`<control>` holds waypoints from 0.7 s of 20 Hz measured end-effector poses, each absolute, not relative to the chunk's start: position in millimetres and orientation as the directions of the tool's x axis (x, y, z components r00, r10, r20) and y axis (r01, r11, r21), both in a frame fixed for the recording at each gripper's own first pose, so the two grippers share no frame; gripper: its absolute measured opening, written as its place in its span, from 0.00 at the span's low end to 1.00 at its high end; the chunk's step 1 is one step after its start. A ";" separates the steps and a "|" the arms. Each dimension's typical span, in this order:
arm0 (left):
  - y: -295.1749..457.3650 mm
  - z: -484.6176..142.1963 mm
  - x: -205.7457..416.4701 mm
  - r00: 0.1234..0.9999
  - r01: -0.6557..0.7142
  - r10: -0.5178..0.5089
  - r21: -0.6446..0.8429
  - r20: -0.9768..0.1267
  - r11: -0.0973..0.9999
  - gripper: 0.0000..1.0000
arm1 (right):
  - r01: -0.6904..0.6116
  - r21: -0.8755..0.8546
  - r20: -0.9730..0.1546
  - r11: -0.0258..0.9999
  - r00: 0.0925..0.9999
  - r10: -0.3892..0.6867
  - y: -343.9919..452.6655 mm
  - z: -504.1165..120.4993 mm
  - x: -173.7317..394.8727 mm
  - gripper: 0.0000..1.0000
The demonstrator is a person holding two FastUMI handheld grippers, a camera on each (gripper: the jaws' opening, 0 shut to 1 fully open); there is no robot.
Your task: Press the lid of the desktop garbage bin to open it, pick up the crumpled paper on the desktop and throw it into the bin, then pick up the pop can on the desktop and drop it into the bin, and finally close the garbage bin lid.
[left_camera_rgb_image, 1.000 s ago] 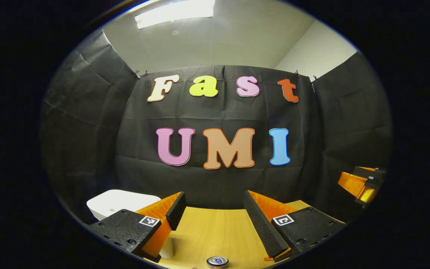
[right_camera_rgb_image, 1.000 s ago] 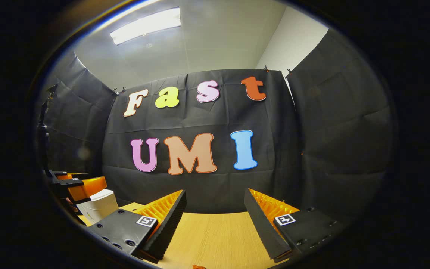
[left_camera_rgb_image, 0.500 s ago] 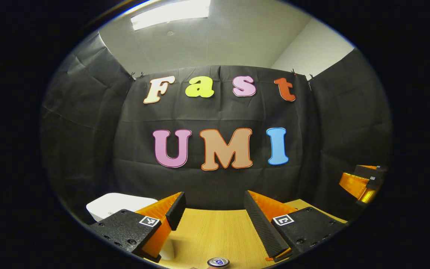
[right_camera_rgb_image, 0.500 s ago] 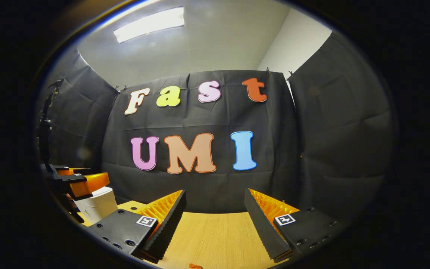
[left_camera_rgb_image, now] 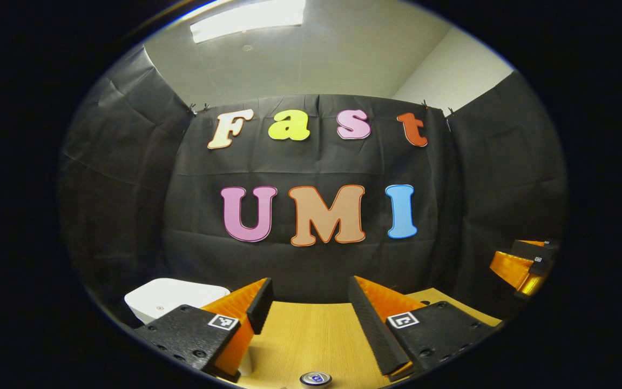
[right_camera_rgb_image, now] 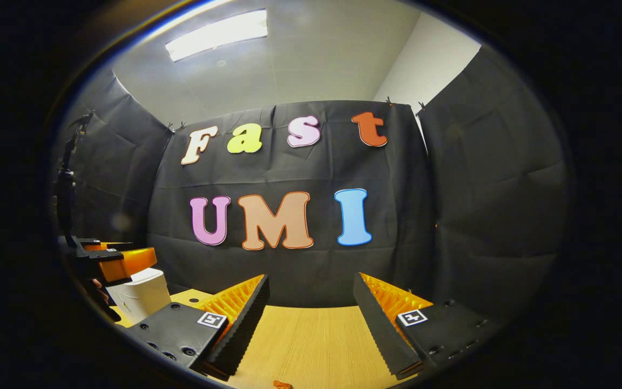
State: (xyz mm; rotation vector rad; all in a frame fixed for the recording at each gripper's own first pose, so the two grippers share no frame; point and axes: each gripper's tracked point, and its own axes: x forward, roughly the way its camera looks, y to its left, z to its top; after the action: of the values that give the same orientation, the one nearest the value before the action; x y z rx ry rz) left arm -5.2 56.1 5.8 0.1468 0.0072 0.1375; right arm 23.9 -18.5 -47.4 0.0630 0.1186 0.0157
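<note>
- Left gripper (left_camera_rgb_image: 310,302) hangs above the worktop (left_camera_rgb_image: 311,340), fingers spread with nothing between them; the right gripper view shows it far off at the left, above the bin (right_camera_rgb_image: 139,294)
- Right gripper (right_camera_rgb_image: 311,302) is spread too, holding nothing, over bare worktop (right_camera_rgb_image: 311,346)
- Bin (left_camera_rgb_image: 173,294) stands toward the worktop's far left corner, lid down, partly behind the left gripper's left finger
- Can (left_camera_rgb_image: 315,379), seen from the top, stands at the near edge below the left gripper's fingers
- Small orange scrap (right_camera_rgb_image: 281,384) lies at the near edge in the right gripper view; what it is I cannot tell
- Paper: I cannot tell where it is
</note>
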 end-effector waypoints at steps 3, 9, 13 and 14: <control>61.9 7.1 -6.0 0.989 -0.148 0.149 0.152 0.010 0.977 0.66 | -0.014 0.063 -0.121 0.998 0.992 0.021 -16.7 -49.5 23.8 0.98; 99.1 11.4 -13.1 0.969 -0.246 0.245 0.165 0.028 0.955 0.14 | -0.030 0.057 -0.124 0.998 0.992 0.037 -1.7 -53.0 26.7 0.98; 131.7 5.9 -17.8 0.959 -0.282 0.282 0.151 0.018 0.947 0.03 | -0.059 0.054 -0.132 0.997 0.989 0.066 20.3 -58.6 29.4 0.98; 143.5 2.1 -18.8 0.954 -0.296 0.298 0.165 0.011 0.941 0.00 | -0.066 0.053 -0.134 0.996 0.988 0.073 27.1 -58.8 30.2 0.98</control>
State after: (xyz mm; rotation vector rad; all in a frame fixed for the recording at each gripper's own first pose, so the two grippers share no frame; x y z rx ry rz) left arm -18.8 143.5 2.1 0.1666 0.0138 0.3034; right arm 30.2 27.1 -58.8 0.0484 0.1362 0.0695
